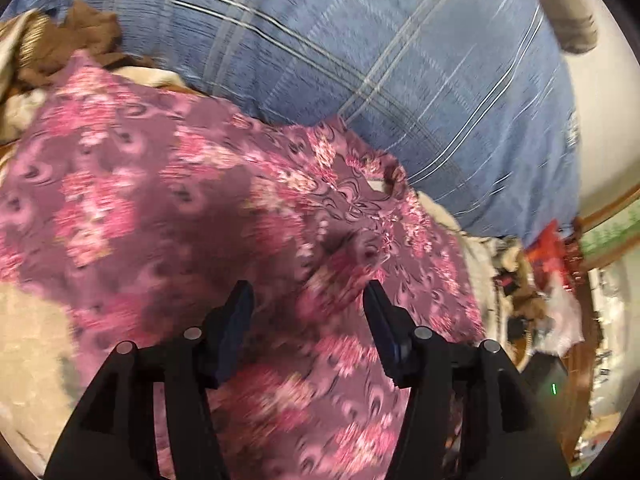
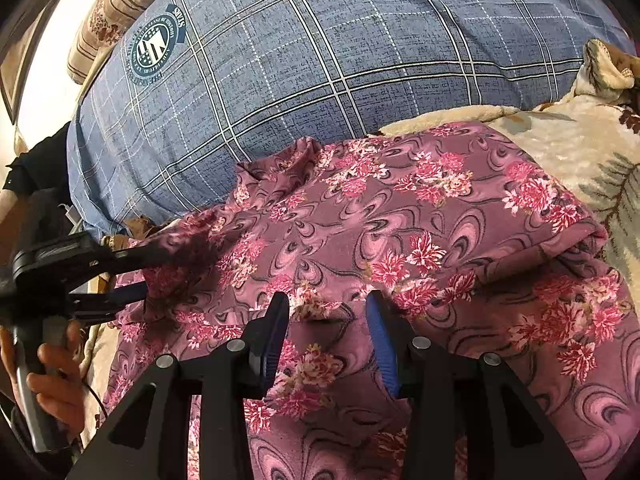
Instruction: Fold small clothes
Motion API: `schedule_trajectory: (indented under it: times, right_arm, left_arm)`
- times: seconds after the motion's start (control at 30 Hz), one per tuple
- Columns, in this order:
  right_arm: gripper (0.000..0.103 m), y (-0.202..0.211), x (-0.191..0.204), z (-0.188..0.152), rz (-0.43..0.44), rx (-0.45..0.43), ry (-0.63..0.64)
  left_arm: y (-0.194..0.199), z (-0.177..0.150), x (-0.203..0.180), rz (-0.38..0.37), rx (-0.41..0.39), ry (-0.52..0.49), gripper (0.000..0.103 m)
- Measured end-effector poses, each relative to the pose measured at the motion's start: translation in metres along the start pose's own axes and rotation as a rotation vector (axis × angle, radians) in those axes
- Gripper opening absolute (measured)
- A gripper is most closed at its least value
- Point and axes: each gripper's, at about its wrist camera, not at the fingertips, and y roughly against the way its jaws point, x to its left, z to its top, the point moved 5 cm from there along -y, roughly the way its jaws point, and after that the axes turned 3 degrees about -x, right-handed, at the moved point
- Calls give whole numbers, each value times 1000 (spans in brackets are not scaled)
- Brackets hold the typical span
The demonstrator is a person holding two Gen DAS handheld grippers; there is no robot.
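Working across a bed, we see the big blue plaid pillow filling the far side, woven and matte with thin white and dark lines and a round printed crest near one corner. Under everything lies a cream plush blanket, fuzzy, with a leafy print. On it, its far edge against the pillow, lies the task's thing: a mauve floral garment, thin printed fabric with pink flowers and swirls, already doubled over itself with a soft fold edge toward the right of the right wrist view. We judge it light, limp and a little slippery, so it will sag from any single pinch; hems and corners look like the best places to take hold, lifting two at once to keep the layers aligned. Our left gripper has its jaws spread at the garment's left edge, where a bunch of cloth sits between the fingers without being pinched. Our right gripper hovers with jaws apart over a small ridge of the cloth, gripping nothing. A hand holds the left gripper's handle.
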Motion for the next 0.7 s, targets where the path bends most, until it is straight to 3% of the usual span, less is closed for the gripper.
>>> schedule_trajectory:
  times: [0.07, 0.27, 0.47, 0.5, 0.57, 0.6, 0.7]
  right_arm:
    - [46, 1, 7, 5, 40, -3, -40]
    - [58, -32, 63, 13, 254, 77, -142]
    - [58, -75, 102, 3, 269, 167, -176]
    - [55, -78, 103, 3, 262, 165, -179]
    - [32, -83, 106, 4, 267, 164, -178]
    - [9, -83, 107, 6, 265, 166, -169]
    - [7, -71, 105, 14, 282, 119, -143]
  left_arm:
    - [18, -3, 19, -7, -35, 34, 64]
    - [29, -18, 56, -40, -59, 84, 64]
    - [19, -17, 77, -106, -59, 146, 64]
    - [18, -16, 76, -122, -59, 157, 64]
    - [18, -15, 78, -143, -55, 178, 64]
    - [18, -14, 79, -154, -53, 189, 64]
    - [18, -13, 83, -171, -52, 217, 64]
